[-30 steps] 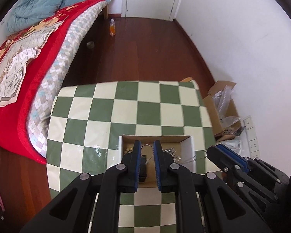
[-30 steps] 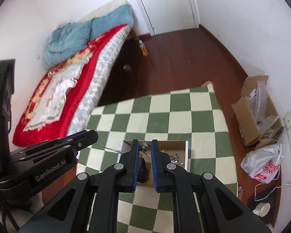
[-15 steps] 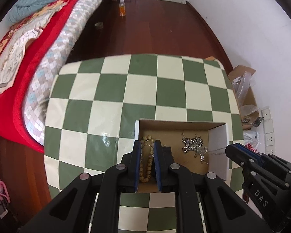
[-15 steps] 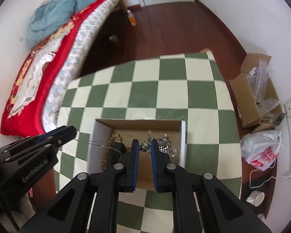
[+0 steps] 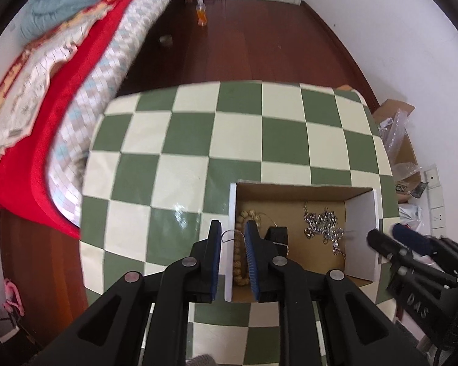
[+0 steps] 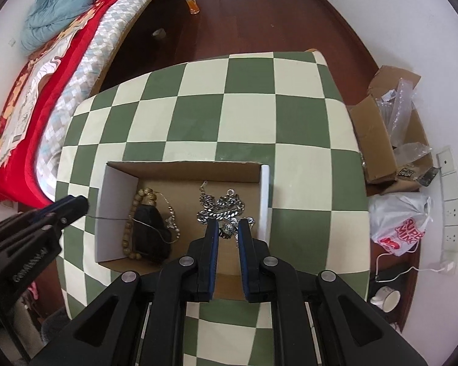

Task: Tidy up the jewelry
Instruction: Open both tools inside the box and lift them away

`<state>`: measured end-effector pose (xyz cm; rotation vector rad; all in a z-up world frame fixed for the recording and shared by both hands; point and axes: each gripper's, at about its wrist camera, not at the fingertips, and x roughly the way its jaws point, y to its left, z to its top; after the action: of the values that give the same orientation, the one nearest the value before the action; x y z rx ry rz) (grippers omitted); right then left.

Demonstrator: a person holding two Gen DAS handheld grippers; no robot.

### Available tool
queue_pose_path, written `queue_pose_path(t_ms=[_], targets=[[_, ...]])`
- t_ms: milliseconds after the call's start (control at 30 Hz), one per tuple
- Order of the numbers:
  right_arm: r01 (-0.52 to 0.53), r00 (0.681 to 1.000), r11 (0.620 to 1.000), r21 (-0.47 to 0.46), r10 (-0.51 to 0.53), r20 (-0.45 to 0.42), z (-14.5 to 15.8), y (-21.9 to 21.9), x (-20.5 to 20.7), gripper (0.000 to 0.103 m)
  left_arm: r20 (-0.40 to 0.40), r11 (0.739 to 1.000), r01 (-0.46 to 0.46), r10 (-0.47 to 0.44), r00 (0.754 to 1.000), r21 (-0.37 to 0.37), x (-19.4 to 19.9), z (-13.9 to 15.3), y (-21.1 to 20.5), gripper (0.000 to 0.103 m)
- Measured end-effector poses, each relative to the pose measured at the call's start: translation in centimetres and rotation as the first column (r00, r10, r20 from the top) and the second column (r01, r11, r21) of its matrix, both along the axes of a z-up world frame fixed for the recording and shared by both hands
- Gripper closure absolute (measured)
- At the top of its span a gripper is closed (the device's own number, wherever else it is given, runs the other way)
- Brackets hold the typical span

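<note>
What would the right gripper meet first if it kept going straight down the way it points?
Most likely the tangled silver chain jewelry lying in the open cardboard box; the right gripper, jaws opening, points at its near edge. Depth is uncertain.

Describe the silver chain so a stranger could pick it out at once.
On the green-and-cream checkered table stands an open cardboard box. The chunky silver link chain lies heaped in its right half, bright metal, unlike the tan wooden bead strand on the left.
</note>
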<state>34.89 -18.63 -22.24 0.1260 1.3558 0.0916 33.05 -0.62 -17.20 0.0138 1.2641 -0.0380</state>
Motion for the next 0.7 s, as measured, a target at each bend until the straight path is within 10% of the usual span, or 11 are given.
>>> queue_pose_path(t_ms=[133, 200, 367, 700], targets=[[0.001, 1.000, 1.000, -0.030, 0.000, 0.028, 1.0, 0.0, -0.3, 0.037, 0.049, 1.000, -0.018, 0.017, 0.999, 0.021, -0.2, 1.2, 0.4, 0.020], [0.003, 0.999, 0.999, -0.042, -0.001, 0.040, 1.6, -0.1, -0.5, 0.031, 0.067, 0.999, -0.028, 0.026, 0.997, 0.020, -0.4, 1.6, 0.7, 0.012], [0.019, 0.998, 0.996, -0.091, -0.013, 0.062, 2.8, -0.5, -0.9, 0.006, 0.075, 0.997, -0.049, 0.045, 0.996, 0.052, -0.8, 1.9, 1.3, 0.001], [0.035, 0.996, 0.989, -0.143, -0.023, 0.084, 3.3, -0.6, -2.6, 0.000, 0.165, 0.995, -0.072, 0.058, 0.985, 0.075, -3.7, 3.6, 2.0, 0.000]])
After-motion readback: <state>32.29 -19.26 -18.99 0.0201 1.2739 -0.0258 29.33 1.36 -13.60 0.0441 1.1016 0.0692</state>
